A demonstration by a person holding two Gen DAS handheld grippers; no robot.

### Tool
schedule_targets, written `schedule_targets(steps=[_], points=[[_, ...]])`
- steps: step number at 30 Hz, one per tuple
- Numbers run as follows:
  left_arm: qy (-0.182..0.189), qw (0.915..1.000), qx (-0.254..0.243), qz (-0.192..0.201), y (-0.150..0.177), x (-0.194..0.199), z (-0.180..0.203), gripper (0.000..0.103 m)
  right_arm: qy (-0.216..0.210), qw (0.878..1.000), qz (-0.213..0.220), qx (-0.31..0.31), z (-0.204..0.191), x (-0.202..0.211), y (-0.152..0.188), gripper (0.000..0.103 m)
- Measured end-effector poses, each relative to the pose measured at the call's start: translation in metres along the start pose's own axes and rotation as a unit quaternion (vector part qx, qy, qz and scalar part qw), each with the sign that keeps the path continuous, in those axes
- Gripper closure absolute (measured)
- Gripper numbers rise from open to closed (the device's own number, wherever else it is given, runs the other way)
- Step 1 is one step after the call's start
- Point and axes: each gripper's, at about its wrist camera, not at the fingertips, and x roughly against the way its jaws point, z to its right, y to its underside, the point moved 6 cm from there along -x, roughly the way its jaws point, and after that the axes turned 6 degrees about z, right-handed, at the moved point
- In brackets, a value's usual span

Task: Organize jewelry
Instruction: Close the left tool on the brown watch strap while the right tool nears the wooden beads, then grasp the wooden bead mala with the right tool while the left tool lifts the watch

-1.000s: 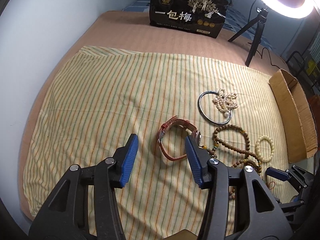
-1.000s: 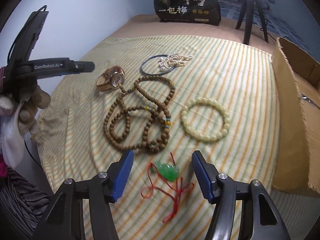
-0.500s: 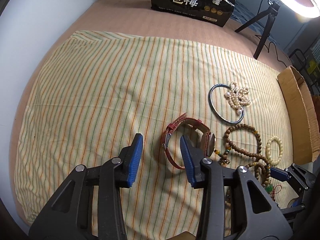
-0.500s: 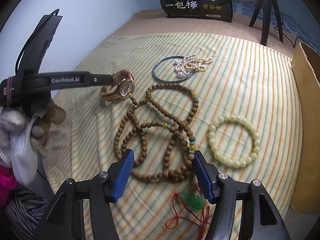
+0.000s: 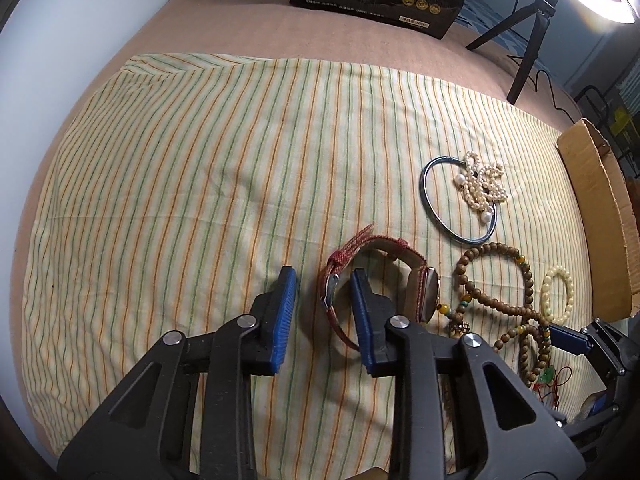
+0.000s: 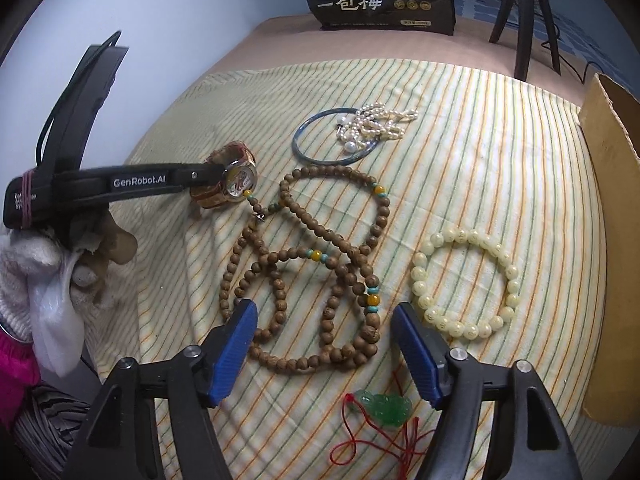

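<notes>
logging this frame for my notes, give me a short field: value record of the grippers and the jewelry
left gripper: open, one finger inside the loop of the watch
right gripper: open, over the wooden bead necklace
other jewelry: blue bangle under pearl strand; cream bead bracelet; green pendant on red cord
surface: striped cloth
container: cardboard box, right edge

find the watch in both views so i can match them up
Left wrist: the watch lies low and centre-right, its red strap looped around the left gripper's right finger.
Right wrist: the watch is left of centre, at the tip of the left gripper, dial facing the camera.
Shared landmark: the blue bangle just beyond it, under the pearls.
</notes>
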Motion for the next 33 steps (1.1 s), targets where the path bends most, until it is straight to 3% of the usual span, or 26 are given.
schedule_targets(steps=[8,17,22,25,28,30,33], points=[[0.005,1.0000,-0.003,-0.001,0.000,-0.002,0.002,0.088,0.018,0.999,0.009,0.034,-0.025,-0.019,-0.013,0.020],[0.006,1.0000,-0.002,-0.001,0.001,-0.001,0.002,0.091,0.042,0.996,0.009,0.075,-0.059,-0.051,-0.026,0.012],[0.007,1.0000,-0.003,-0.001,0.000,-0.001,0.003,0.093,0.082,0.989,0.000,0.121,-0.068,-0.061,-0.024,0.012],[0.009,1.0000,-0.001,-0.001,0.001,0.000,0.002,0.094,0.096,0.985,0.001,0.141,-0.075,-0.058,-0.017,0.019],[0.008,1.0000,-0.002,0.000,0.002,0.002,0.001,0.094,0.095,0.985,0.002,0.142,-0.079,-0.052,-0.013,0.035],[0.008,1.0000,-0.002,0.002,0.002,0.003,0.001,0.095,0.089,0.985,0.003,0.146,-0.074,-0.039,-0.004,0.055],[0.008,1.0000,-0.001,0.003,0.003,0.006,0.000,0.095,0.087,0.985,0.002,0.149,-0.072,-0.035,-0.001,0.076]])
